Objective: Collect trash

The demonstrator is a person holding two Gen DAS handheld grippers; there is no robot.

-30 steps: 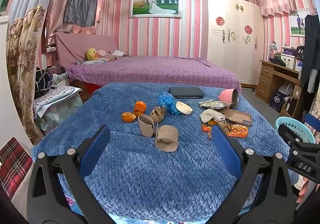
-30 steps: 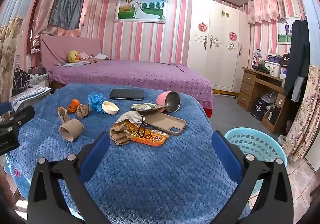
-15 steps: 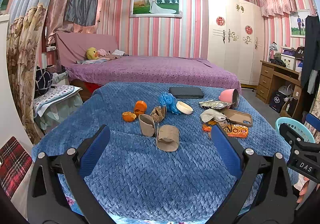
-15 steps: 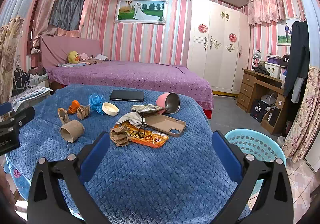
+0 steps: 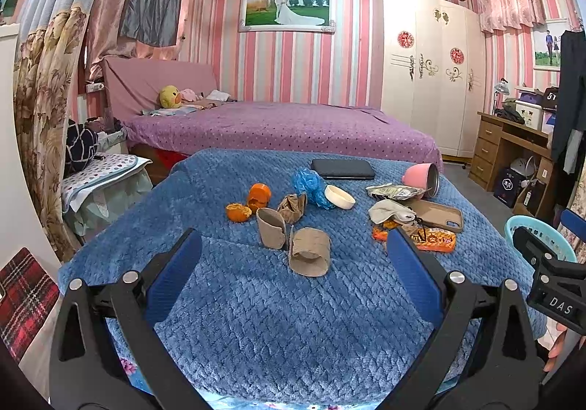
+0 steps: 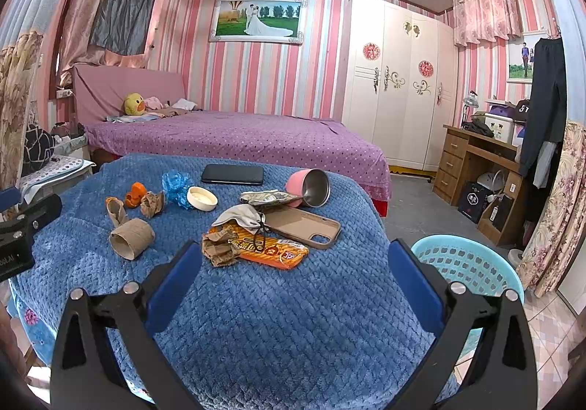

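Observation:
Trash lies scattered on a blue blanket [image 5: 278, 307]: two cardboard tubes [image 5: 309, 257], orange peel [image 5: 238, 212], crumpled brown paper [image 5: 292, 206], a blue plastic wad [image 5: 309, 186], a foil wrapper [image 6: 269, 196] and an orange snack packet [image 6: 274, 251]. A light blue basket [image 6: 472, 263] stands on the floor at the blanket's right. My left gripper [image 5: 293, 259] hangs open just short of the tubes. My right gripper [image 6: 295, 274] is open, empty, near the snack packet and the crumpled paper [image 6: 219, 248].
A black tablet [image 6: 232, 174], white dish [image 6: 202, 198], pink cup [image 6: 309, 187] on its side, tan phone case [image 6: 306, 226] and grey cloth pouch [image 6: 241, 215] also lie on the blanket. A purple bed [image 5: 278, 128] sits behind, a wooden desk [image 6: 476, 168] at right.
Both views have shifted only slightly; the grippers stay open and no object on the blanket has moved.

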